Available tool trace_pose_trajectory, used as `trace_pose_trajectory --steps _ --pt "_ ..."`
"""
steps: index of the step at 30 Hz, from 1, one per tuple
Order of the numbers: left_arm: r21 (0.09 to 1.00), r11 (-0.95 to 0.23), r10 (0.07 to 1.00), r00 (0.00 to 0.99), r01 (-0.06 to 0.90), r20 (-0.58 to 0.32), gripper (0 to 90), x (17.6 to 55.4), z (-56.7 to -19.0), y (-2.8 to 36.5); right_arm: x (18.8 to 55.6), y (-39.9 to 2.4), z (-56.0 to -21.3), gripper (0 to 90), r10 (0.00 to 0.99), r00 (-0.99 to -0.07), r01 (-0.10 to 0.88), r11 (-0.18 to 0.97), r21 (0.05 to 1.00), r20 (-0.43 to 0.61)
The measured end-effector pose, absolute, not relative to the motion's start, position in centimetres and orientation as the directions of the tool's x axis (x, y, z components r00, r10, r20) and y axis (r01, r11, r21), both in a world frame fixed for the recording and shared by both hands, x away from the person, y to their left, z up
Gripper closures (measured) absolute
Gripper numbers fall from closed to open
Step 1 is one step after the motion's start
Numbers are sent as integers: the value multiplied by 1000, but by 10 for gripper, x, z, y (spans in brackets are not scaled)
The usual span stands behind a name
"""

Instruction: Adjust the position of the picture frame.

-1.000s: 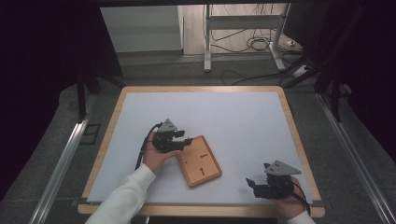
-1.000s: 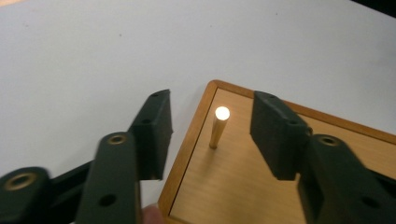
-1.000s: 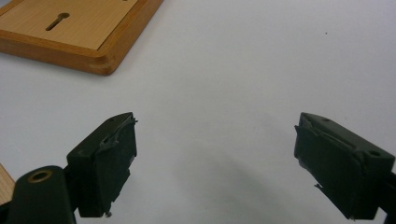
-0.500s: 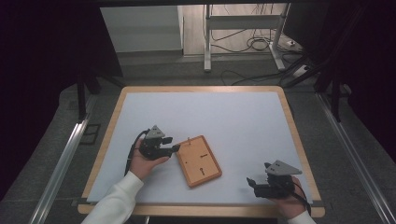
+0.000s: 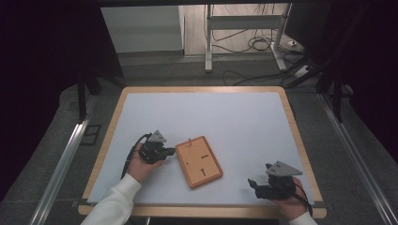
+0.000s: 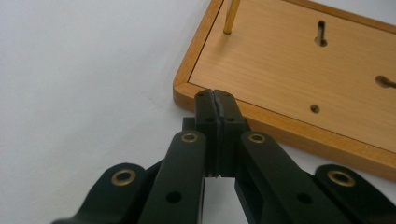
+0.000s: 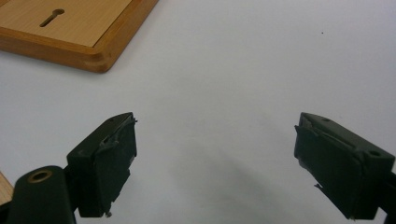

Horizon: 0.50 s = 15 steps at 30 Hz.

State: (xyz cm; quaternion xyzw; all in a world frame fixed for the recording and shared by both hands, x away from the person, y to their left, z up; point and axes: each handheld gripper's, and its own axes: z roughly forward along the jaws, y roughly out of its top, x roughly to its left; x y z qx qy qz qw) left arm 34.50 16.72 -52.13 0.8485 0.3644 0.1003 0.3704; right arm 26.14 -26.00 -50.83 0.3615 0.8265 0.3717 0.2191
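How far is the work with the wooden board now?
Done: the left gripper has let go of the board; its jaws have just closed with nothing between them, tips at the board's corner. In hand: nothing. The right gripper rests open on the table. Left: any next step looks unstarted.

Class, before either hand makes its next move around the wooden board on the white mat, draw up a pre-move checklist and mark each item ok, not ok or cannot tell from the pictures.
1. Wooden board lies flat on the white mat: ok.
2. Left gripper is shut, its fingers pressed together with nothing between them: ok.
3. Left gripper's tips sit at the board's near corner; whether they touch it: cannot tell.
4. Right gripper is open and holds nothing: ok.
5. Right gripper stands apart from the board, over bare mat: ok.
6. Thin brass pin stands upright at the board's edge: ok.
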Motion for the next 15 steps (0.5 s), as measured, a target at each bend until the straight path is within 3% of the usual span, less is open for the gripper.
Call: trace_pose_trajectory --steps 15 --pt "658 -509 690 720 556 -75 900 347 -529 161 261 -259 -508 130 759 -644 432 465 773 -97"
